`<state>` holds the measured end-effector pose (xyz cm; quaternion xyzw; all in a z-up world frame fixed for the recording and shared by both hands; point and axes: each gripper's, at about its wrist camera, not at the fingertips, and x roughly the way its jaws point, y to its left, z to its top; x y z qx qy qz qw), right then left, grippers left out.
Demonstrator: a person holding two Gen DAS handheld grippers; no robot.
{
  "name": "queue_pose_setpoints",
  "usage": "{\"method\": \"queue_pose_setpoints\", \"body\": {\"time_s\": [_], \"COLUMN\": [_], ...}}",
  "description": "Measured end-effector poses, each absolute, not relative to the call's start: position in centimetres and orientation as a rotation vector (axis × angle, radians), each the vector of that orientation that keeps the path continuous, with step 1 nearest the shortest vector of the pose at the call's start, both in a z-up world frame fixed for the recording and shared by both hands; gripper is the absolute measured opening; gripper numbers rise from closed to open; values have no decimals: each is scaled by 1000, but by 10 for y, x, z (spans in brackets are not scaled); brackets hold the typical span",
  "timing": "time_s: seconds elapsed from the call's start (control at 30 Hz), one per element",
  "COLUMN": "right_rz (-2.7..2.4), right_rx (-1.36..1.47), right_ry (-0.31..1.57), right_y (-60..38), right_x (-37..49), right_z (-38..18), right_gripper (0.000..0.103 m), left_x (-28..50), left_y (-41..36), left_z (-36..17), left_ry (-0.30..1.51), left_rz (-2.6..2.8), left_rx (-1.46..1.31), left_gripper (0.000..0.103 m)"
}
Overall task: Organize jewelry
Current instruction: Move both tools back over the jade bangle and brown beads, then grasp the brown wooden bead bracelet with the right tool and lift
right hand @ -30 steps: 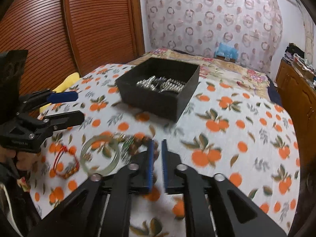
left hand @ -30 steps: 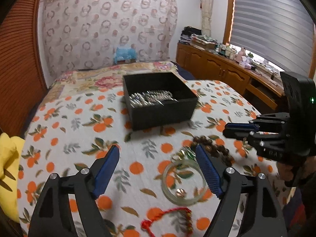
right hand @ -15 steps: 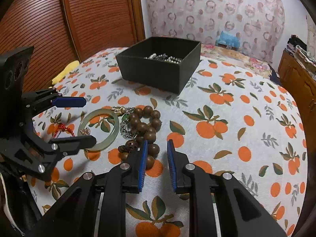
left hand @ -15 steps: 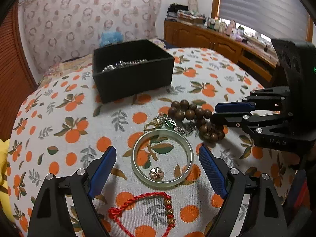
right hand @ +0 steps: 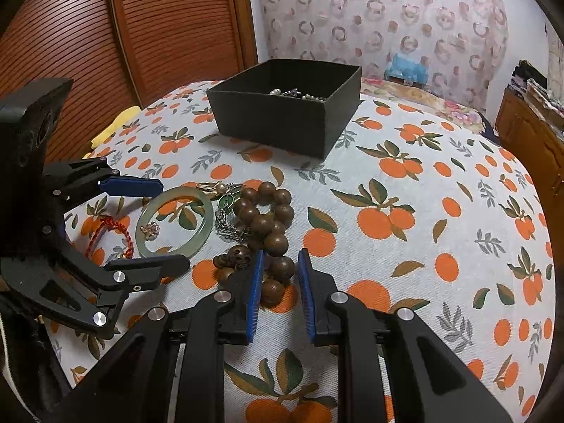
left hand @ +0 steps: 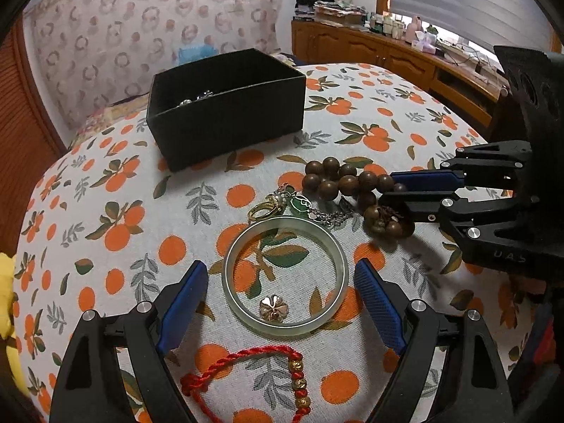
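Bangle (left hand: 286,276) between left tool (left hand: 278,287) pads

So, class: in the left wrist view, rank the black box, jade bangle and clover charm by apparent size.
1. black box, though farthest away
2. jade bangle
3. clover charm, lying inside the bangle

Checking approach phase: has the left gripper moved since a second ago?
Yes. The left gripper has come down and forward toward the green bangle, which now lies between its open jaws; the black box looms closer.
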<state>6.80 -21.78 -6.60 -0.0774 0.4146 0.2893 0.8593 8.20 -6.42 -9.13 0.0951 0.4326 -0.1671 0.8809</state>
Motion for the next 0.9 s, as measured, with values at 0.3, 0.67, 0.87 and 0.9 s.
{"method": "queue_pose_setpoints", "body": {"time_s": [0.3,0.67,0.87,0.9], "right_rz": [603,591,587,592], "right_rx": [-165,-186,-204,-198], "right_ry": [870,871,880,882], "right_y": [-217,-214,-212,-212], "right_x": [68,71,79,81], "right_z": [-67,-65,-66,-66], "right_gripper": [21,21,21,21], "left_x": [72,55,53,53], "left_y": [-62,-44,-40,-39], "left_z": [-84,-55,-55,-55], "left_ry": [851,757,749,749], "left_rz": [-341,-327,-324,-325], "left_rx": [192,114,99,97], "left_gripper": [69,69,69,69]}}
